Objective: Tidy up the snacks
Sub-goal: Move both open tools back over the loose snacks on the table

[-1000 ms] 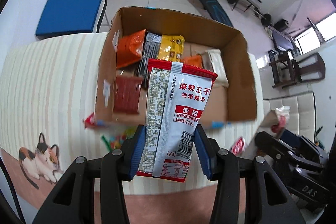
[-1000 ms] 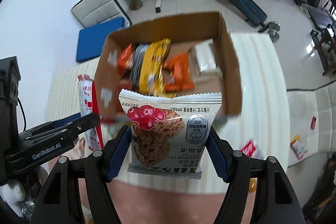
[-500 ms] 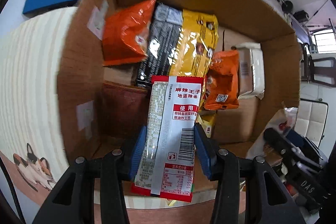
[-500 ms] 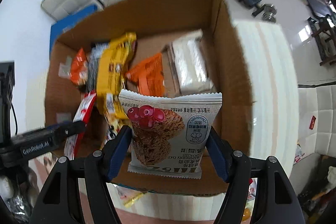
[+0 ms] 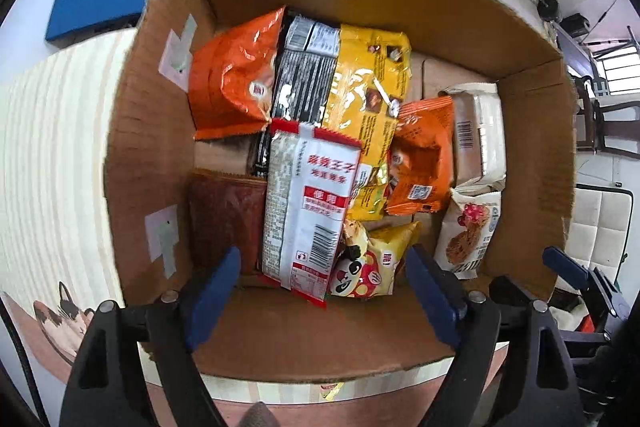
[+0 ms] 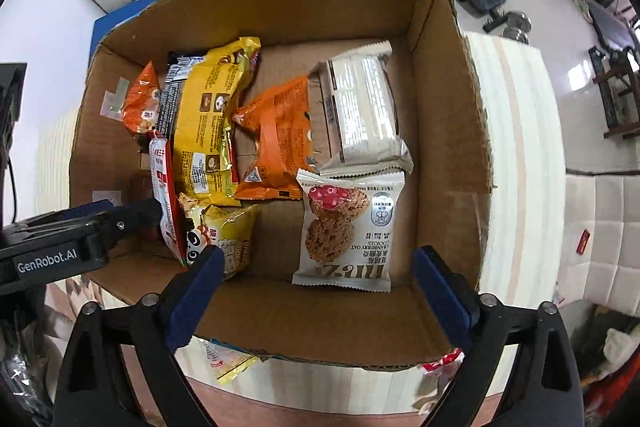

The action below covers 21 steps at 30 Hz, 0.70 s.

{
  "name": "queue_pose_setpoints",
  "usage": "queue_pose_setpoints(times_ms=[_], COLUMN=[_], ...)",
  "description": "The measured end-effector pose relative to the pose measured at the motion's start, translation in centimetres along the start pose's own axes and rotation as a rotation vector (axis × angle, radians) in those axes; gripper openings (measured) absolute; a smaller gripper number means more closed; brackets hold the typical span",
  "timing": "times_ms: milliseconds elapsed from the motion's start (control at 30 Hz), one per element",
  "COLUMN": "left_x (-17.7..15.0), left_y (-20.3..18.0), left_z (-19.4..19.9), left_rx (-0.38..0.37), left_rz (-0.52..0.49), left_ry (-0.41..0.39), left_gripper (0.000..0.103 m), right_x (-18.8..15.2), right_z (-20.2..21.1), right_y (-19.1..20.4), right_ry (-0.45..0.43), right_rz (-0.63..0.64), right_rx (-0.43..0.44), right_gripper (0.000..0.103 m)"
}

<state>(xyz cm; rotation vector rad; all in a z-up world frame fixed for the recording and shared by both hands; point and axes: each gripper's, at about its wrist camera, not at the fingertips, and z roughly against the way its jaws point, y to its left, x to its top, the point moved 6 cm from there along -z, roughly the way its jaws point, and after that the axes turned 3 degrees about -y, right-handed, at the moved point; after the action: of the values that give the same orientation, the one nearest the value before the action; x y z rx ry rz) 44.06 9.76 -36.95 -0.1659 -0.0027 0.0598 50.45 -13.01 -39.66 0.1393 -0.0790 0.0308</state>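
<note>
Both tools hang over the corrugated cardboard box [image 6: 444, 75], jaws opening, pads clear of everything. Below the left tool [image 5: 320, 291], a glossy red-and-white barcoded spicy strip packet [image 5: 308, 203] lies on crinkly foil bags. Below the right tool [image 6: 316, 287], the matte "CRANBERRY OAT COOKIES" pouch [image 6: 348, 231] lies flat near the box's right wall.

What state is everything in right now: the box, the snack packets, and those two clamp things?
Cardboard box: open-topped, partly filled.
Red-and-white spicy strip packet: released, leaning on other packets inside the box.
Cranberry oat cookie packet: released, sealed, inside the box.
Left gripper: jaws opening, gripping nothing.
Right gripper: jaws opening, gripping nothing.
</note>
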Motion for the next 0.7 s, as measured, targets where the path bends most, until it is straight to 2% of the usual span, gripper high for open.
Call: queue_pose_setpoints(times_ms=[167, 267, 500, 600, 700], left_x=[0.5, 0.3, -3.3, -6.0, -8.6], left_y=[0.0, -0.2, -2.2, -3.8, -5.0], left_z=[2.8, 4.9, 9.1, 9.5, 8.7], left_rx=[0.014, -0.001, -0.025, -0.029, -0.027], left_rz=[-0.011, -0.013, -0.022, -0.043, -0.054], left_ry=[-0.121, -0.186, -0.275, -0.301, -0.3], left_gripper=[0.084, 0.084, 0.084, 0.084, 0.084], right_x=[-0.5, -1.1, -4.5, -7.4, -10.7], right_z=[1.7, 3.8, 8.8, 9.6, 8.9], right_y=[0.5, 0.7, -1.1, -3.4, -6.6], right_ry=[-0.047, -0.105, -0.197, -0.182, -0.129], right_rz=[-0.007, -0.019, -0.073, -0.125, -0.213], right_rx=[0.057, 0.092, 0.137, 0.139, 0.12], right_gripper=[0.099, 0.099, 0.099, 0.099, 0.099])
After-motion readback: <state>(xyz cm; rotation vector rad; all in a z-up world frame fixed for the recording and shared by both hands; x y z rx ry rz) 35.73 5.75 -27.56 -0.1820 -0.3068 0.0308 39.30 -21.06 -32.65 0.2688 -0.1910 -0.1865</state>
